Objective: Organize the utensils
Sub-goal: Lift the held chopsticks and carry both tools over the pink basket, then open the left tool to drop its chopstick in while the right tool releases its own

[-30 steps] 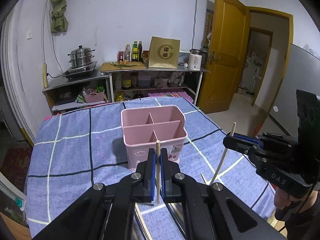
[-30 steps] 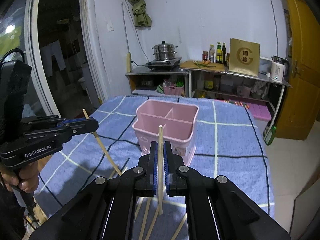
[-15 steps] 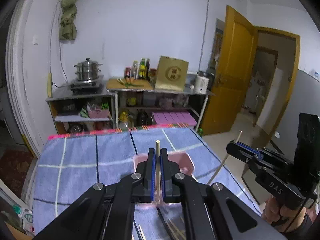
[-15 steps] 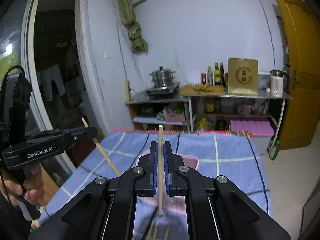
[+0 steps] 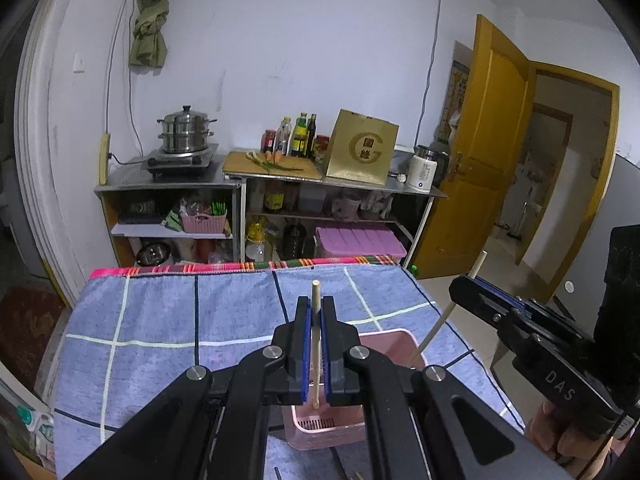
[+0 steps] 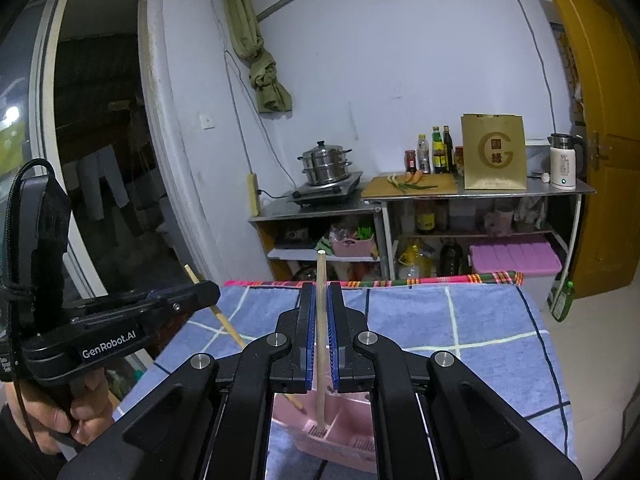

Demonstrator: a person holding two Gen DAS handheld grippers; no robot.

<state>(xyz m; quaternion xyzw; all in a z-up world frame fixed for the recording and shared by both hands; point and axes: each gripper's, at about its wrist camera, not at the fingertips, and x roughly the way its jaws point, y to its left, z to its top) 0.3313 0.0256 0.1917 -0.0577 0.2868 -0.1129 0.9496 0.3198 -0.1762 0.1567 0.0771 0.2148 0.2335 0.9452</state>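
The left claw (image 5: 316,354) is clenched on 1 wooden chopstick (image 5: 316,344), held upright, its lower tip hanging directly below the pads and just above the slotted floor of the pink utensil caddy (image 5: 394,342). The right claw (image 6: 321,346) grips a 2nd chopstick (image 6: 321,320) the same way — upright, its lower end at or very near the caddy's grated floor (image 6: 360,446); whether it touches cannot be told. Each claw also appears in the other's view, off to the side, with its stick angling down into the caddy.

The step in hand looks like dropping both sticks into the holder. To do it well, keep each stick vertical and lower it until the tip meets the floor beneath the claw before easing the pads apart — letting go high invites a bounce or a topple over the rim. Aim both at the same compartment, clear of the divider. Release 1 claw at a time and lift straight up, so the pads do not drag the stick out. The caddy sits on the blue checked cloth (image 5: 160,320) over the table; it is light, so a sideways nudge could slide it.
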